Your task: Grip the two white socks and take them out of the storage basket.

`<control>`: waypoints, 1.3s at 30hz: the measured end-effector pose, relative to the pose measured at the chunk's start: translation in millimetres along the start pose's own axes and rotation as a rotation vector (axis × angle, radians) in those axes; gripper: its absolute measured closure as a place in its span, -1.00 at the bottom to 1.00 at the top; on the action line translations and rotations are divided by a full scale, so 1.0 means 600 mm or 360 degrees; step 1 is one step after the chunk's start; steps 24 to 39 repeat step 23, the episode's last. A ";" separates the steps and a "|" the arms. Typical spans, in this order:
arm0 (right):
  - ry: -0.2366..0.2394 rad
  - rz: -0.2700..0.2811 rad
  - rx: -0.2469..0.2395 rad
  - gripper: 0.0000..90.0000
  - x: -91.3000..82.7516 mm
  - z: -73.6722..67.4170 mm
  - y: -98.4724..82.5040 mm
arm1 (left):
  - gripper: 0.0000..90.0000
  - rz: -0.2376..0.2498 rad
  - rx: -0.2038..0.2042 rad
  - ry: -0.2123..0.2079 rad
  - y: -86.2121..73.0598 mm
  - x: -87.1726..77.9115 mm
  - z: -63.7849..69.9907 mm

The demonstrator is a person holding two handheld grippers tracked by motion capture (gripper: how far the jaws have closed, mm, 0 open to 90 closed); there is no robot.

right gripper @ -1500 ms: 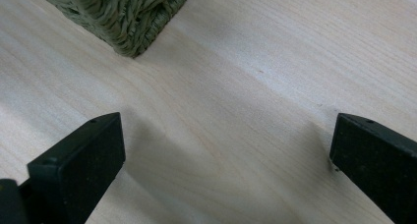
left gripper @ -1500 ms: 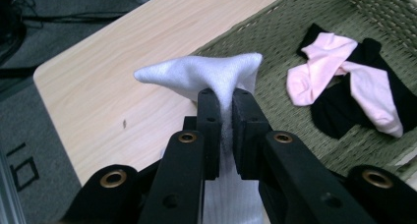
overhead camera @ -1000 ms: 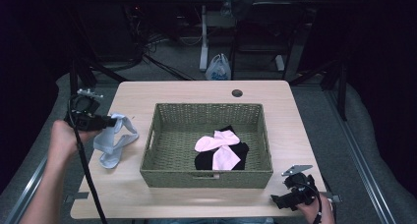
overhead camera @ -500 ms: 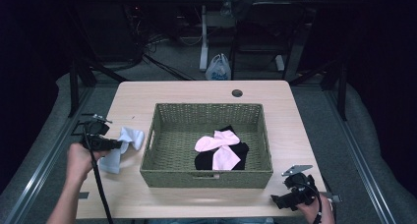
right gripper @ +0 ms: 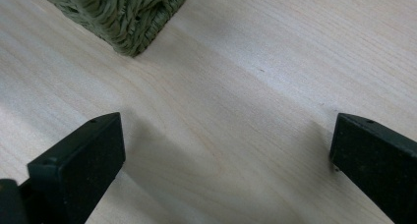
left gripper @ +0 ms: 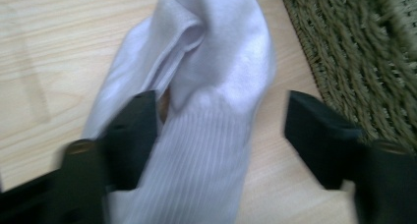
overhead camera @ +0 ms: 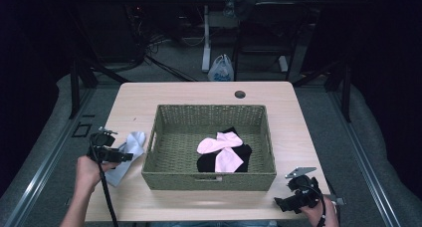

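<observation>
A pale bluish-white sock (overhead camera: 130, 142) lies crumpled on the wooden table (overhead camera: 199, 92), just left of the green woven basket (overhead camera: 209, 108). My left gripper (overhead camera: 127, 156) is low over this sock. In the left gripper view the sock (left gripper: 216, 86) runs between the two black jaws, which stand apart, so my left gripper (left gripper: 221, 130) is open. The sock touches the left-hand jaw. Inside the basket lie two pink socks (overhead camera: 221, 150) on a black one (overhead camera: 204, 163). My right gripper (overhead camera: 279, 204) rests open at the table's front right over bare wood (right gripper: 226, 126).
A corner of the basket (right gripper: 128, 13) sits just ahead of my right gripper. The table has a round cable hole (overhead camera: 240, 94) at the back. Beyond the table stand dark frames, cables and a white bag (overhead camera: 221, 68) on the floor.
My left hand has come down and toward the table's front with the sock. The sock hung from the gripper before and now lies on the table between parted jaws. The right gripper has not moved.
</observation>
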State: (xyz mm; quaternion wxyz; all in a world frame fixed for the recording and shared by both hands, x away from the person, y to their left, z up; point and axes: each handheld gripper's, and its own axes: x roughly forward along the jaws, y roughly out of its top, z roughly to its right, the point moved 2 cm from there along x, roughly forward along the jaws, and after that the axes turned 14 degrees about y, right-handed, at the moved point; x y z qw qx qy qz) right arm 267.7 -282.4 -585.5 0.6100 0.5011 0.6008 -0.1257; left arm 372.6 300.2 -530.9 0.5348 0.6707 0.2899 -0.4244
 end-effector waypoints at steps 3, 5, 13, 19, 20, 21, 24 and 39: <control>0.0002 0.0002 -0.0001 -1.00 0.000 -0.001 0.000 | -0.67 0.0046 0.0004 0.0006 -0.012 -0.022 0.004; 0.0002 0.0000 -0.0002 -1.00 0.000 -0.001 0.000 | -0.69 0.0069 0.0008 0.0032 -0.023 -0.035 0.009; 0.0003 -0.0008 -0.0005 -1.00 0.000 -0.001 0.000 | -0.99 0.0146 0.0017 0.0096 -0.096 -0.065 0.038; 0.0001 -0.0002 -0.0004 -1.00 0.000 -0.001 0.000 | -0.99 0.0179 0.0018 0.0156 -0.135 -0.053 0.055; 0.0002 -0.0003 -0.0005 -1.00 0.000 -0.001 0.000 | -1.00 0.0172 0.0020 0.0151 -0.139 -0.051 0.058; 0.0009 0.0017 0.0003 -1.00 0.001 -0.001 0.000 | -1.00 0.0179 0.0011 0.0141 -0.141 -0.047 0.061; 0.0008 0.0006 -0.0006 -1.00 0.000 -0.002 0.001 | -1.00 0.0161 0.0007 0.0160 -0.143 -0.042 0.062; 0.0008 0.0006 -0.0006 -1.00 0.000 -0.002 0.001 | -1.00 0.0161 0.0007 0.0160 -0.143 -0.042 0.062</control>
